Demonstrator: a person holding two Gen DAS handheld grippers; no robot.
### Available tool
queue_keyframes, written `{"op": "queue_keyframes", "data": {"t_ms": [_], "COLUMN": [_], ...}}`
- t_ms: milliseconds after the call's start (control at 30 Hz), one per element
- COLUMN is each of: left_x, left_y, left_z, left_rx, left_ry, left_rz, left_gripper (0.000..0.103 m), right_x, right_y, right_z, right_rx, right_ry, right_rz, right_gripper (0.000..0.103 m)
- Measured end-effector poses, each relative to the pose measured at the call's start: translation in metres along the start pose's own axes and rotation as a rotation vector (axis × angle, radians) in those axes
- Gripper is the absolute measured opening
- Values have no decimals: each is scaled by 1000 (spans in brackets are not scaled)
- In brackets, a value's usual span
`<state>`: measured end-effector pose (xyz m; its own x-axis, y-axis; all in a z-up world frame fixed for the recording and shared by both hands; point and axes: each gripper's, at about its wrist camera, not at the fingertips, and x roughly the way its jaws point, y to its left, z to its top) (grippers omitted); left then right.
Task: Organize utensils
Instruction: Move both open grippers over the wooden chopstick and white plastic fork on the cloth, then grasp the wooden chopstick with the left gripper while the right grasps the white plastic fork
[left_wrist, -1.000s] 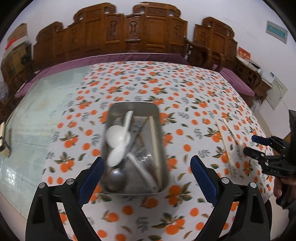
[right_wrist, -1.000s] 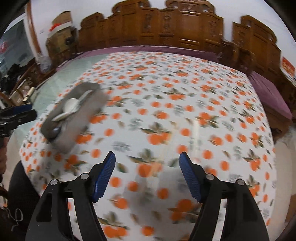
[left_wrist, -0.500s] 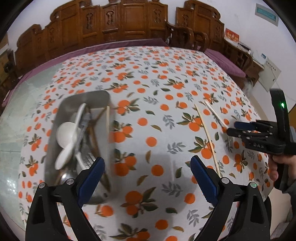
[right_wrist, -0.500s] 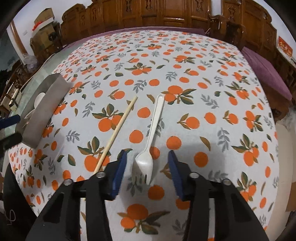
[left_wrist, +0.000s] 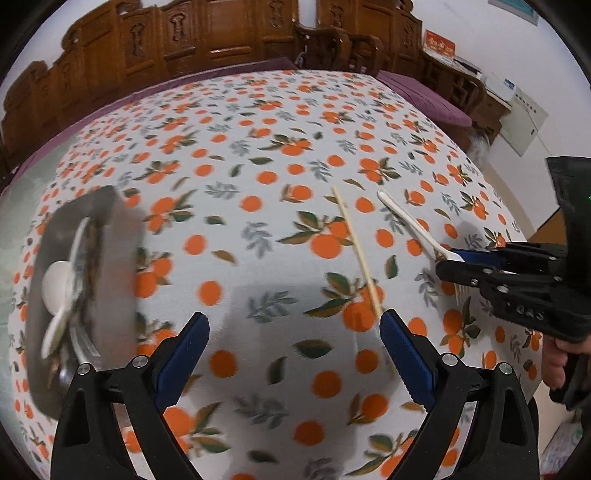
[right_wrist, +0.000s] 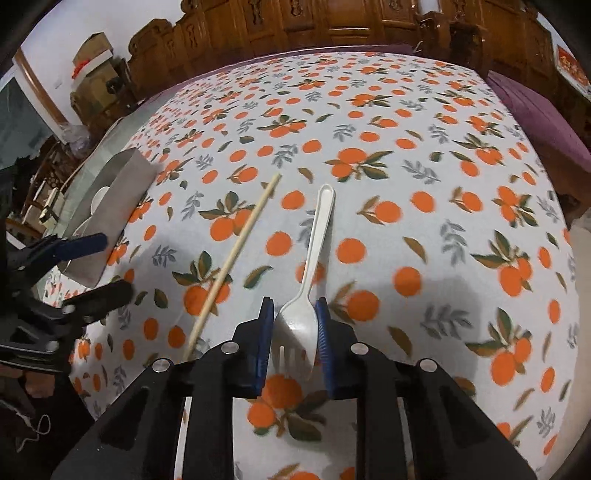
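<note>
1. My right gripper (right_wrist: 293, 334) has its blue pads (right_wrist: 264, 339) closed in on the head of the white plastic fork (right_wrist: 300, 321); both pads look to be touching the head's edges, so I read it as clamped on the fork.
2. The fork's handle runs straight ahead from the right gripper and lies on the orange-print tablecloth (right_wrist: 424, 206), tines back toward the camera between the fingers.
3. Just left of the right gripper lies a single wooden chopstick (right_wrist: 236, 251), slanting away ahead-left; its near end sits beside the left finger, not touching the fork.
4. My left gripper (left_wrist: 293, 350) is spread wide, nothing between its pads (left_wrist: 183, 354).
5. From the left wrist view, the chopstick (left_wrist: 356, 251) points ahead, its near end just at the tip of the right-hand finger; I cannot tell whether they touch.
6. The metal tray (left_wrist: 110, 266) sits ahead-left of the left gripper, close to its left finger, holding white spoons (left_wrist: 55, 288) and other utensils too blurred to name.
7. The right gripper (left_wrist: 452, 264) appears at the right of the left wrist view, with the fork (left_wrist: 410, 225) sticking out ahead of it.
8. In the right wrist view the tray (right_wrist: 110, 206) is well off to the left, with the left gripper (right_wrist: 99, 266) just before it.
</note>
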<state>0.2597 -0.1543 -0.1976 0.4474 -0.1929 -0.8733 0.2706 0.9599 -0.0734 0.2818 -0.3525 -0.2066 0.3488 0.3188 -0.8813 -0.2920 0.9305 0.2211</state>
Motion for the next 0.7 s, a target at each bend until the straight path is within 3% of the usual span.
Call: {"op": "queue_keyframes", "data": {"t_ms": [133,200,400,533,633,700], "left_x": [17,22,35,45,44,43], "left_y": [-20,-26,-42,-55,-57,-54], "left_z": [2,2,2,0,-1,-2], "left_rx": [23,36,56,112,131,131], "left_ry": [12,18,34,43,47,54], "left_rz": [-15,-20,-35,20,20,21], "left_gripper": [88,74,46,40,29,8], "right_x": [-10,-15,-26,-27,-28,-28], "right_y": [-7,-10,-21,-22,-18,-13], "right_z": [-7,-9,-14,-15,-15,-14], "right_rx": [-7,-8,5,5,4,0], "right_ry": [-13,-21,-40,-45,-51,-56], "right_rz": [-15,-23,-33,-31,-23,-16], "right_gripper": [25,25,25,25,25,25]}}
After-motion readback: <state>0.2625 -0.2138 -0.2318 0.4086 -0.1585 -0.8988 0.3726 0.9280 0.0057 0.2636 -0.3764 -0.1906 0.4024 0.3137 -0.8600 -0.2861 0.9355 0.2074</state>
